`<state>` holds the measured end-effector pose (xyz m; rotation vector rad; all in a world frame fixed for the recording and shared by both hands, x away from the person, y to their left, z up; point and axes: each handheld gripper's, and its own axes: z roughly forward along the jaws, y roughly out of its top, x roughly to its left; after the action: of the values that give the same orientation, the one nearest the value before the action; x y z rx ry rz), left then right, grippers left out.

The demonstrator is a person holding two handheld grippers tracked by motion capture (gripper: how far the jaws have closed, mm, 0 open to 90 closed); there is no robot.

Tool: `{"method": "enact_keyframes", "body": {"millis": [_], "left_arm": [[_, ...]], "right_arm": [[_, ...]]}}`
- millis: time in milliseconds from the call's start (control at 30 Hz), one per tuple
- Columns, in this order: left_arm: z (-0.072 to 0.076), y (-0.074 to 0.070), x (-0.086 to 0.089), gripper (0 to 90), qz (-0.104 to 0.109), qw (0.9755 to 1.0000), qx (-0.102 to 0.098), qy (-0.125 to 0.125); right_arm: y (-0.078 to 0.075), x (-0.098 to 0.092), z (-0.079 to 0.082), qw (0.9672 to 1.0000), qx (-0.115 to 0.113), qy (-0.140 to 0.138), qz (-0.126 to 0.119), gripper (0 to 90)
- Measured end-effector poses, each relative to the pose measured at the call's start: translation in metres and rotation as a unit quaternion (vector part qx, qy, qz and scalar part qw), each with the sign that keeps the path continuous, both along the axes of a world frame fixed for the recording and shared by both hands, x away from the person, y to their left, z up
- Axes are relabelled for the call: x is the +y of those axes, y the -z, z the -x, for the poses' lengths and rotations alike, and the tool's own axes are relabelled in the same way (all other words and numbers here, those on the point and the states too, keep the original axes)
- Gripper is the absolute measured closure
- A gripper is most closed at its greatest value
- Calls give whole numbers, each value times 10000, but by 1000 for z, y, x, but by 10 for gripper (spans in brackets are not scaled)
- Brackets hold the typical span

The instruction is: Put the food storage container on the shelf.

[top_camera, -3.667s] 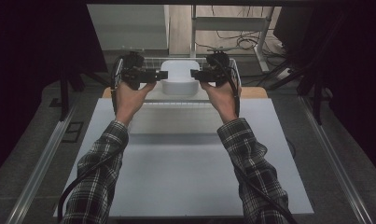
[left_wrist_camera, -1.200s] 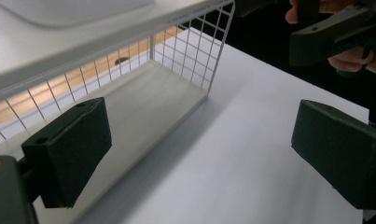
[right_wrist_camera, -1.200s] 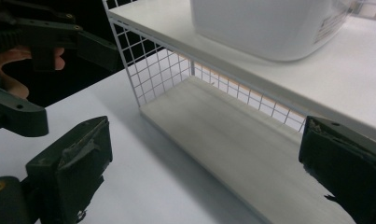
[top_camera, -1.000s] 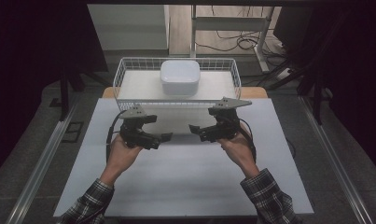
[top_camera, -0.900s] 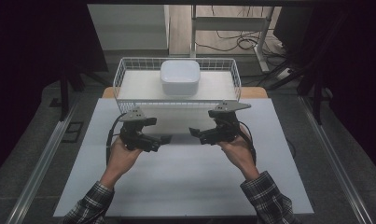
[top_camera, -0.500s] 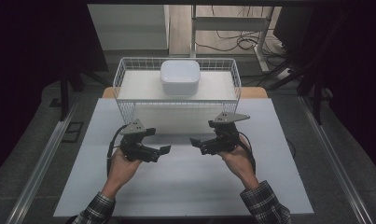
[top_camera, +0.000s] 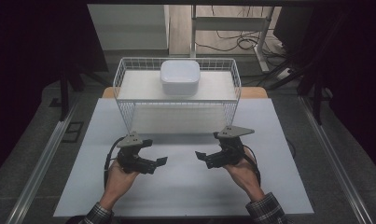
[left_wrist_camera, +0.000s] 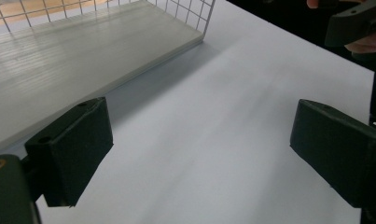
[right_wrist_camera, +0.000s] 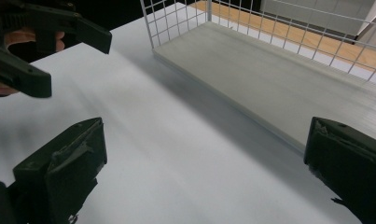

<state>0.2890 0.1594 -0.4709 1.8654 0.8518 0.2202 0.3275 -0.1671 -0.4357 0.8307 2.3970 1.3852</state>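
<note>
A white wire basket [top_camera: 129, 114] stands at the back middle of the table, with a pale panel [top_camera: 139, 86] as its floor. A white lidded box [top_camera: 180, 77] with rounded corners rests in it at the far side. My left gripper [top_camera: 156, 150] hovers over the near left of the white tabletop, open, with nothing between its jaws [left_wrist_camera: 199, 154]. Level with it on the right, my right gripper [top_camera: 207, 145] is also open and empty [right_wrist_camera: 204, 172]. The two face each other. Each gripper view shows the basket [left_wrist_camera: 185, 14] [right_wrist_camera: 176, 18] ahead.
The white tabletop [top_camera: 185, 186] lies bare around and between the hands. Metal rails [top_camera: 41, 163] run along both sides of the table. Beyond the basket are a desk frame and cables [top_camera: 232, 42] on the floor. The opposite gripper [left_wrist_camera: 358, 23] [right_wrist_camera: 41, 42] appears in each gripper view.
Both hands have drawn back from the white box at the far side to the near part of the table. Over the last second they moved a little nearer still, jaws open throughout.
</note>
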Motion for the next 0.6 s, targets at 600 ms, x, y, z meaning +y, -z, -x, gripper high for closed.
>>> {"method": "enact_keyframes", "body": {"millis": [600], "left_arm": [[32,13,18,41,-250,9995,-36,-167]], "right_arm": [[6,-30,26,9997,25,231,118,0]]}}
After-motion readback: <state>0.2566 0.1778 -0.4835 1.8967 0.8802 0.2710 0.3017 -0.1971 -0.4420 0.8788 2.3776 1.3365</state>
